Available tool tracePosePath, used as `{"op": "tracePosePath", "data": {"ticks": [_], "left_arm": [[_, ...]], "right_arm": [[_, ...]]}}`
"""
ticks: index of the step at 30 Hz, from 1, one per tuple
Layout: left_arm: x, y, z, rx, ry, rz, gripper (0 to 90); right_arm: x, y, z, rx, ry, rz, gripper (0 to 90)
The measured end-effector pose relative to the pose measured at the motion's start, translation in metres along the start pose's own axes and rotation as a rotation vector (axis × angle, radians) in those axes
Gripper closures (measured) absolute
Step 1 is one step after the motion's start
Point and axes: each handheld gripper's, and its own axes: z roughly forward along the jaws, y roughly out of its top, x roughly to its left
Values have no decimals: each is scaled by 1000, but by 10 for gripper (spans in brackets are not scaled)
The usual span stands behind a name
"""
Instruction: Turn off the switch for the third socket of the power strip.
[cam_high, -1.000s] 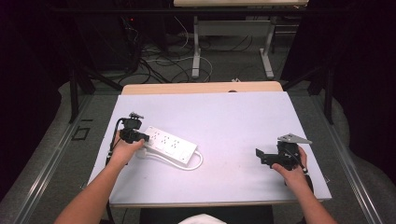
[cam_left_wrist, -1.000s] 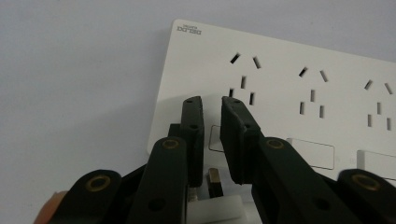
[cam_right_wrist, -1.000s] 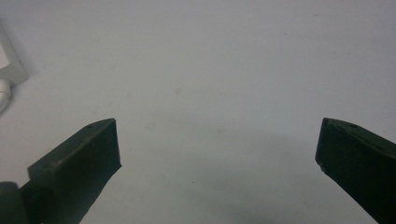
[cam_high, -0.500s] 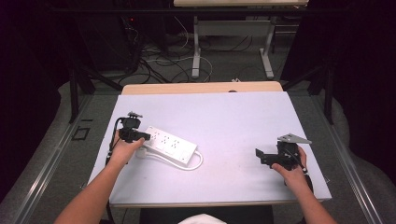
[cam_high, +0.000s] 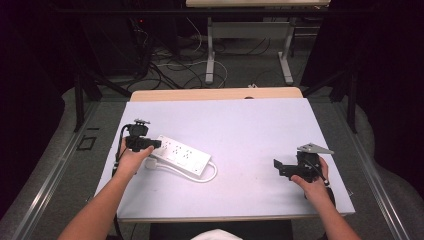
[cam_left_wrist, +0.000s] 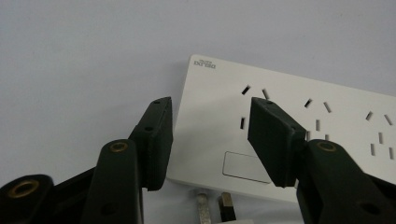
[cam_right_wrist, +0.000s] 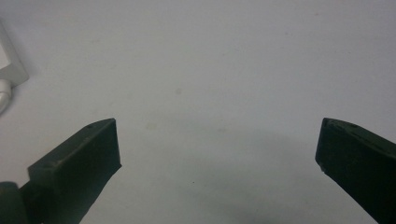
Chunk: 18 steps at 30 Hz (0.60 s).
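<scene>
The long white plastic power strip (cam_high: 181, 155) lies on the pale table (cam_high: 250, 125). The left gripper (cam_left_wrist: 209, 135) is parted over its end and could push it away. Up close, metal plug pins (cam_left_wrist: 212, 205) show. The right gripper (cam_high: 278, 168) gapes, holding nothing, well apart.

power strip (cam_high: 181, 156) on table (cam_high: 250, 125) — left side

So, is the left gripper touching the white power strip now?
Cannot tell. In the left gripper view, the left gripper is open, its jaws over the end of the power strip, but neither a contact nor a gap shows plainly. In the high view it overlaps that end.
</scene>
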Motion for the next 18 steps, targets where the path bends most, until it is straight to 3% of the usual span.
{"op": "tracePosePath", "data": {"ticks": [4,10,18], "left_arm": [[0,1,-1,-36,-14,3,439],[-6,4,-2,-58,-27,25,415],[-15,7,-6,-79,-59,24,356]], "right_arm": [[0,0,0,-1,0,-3,0],[0,0,0,-1,1,-6,0],[0,0,0,-6,-7,0,0]]}}
